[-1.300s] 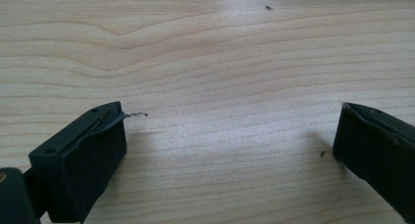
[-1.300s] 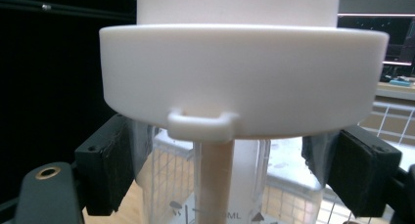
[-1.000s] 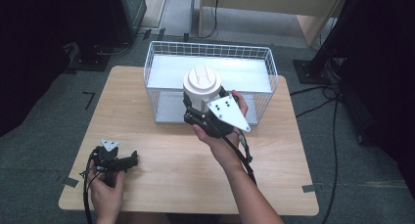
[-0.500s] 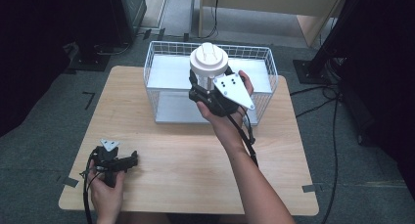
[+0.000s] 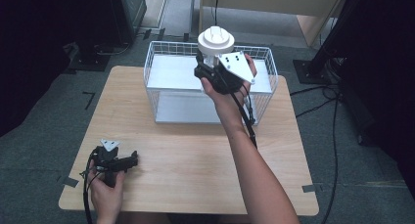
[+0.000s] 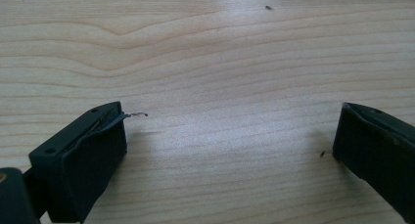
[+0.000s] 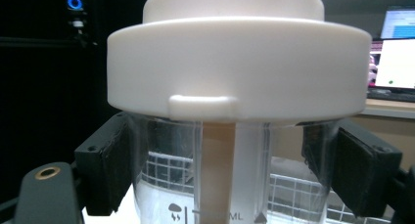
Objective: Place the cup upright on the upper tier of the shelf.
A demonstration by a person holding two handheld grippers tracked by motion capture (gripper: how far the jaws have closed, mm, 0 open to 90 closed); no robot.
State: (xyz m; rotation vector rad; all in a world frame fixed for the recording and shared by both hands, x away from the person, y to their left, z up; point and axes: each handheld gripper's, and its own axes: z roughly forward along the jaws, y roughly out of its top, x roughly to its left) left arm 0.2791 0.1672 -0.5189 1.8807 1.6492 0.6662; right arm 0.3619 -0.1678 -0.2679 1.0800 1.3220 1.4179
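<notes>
Right gripper (image 5: 209, 70) pinches our jar (image 7: 235, 136) over the basket (image 5: 161, 94); smooth wall could slip. Left gripper (image 6: 230, 136) spread, idle.

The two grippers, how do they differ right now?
The right gripper is raised over the wire basket, shut on the clear container below its white lid. The left gripper rests low on the wooden table, open and holding nothing. Both are black, each held in a hand.
</notes>
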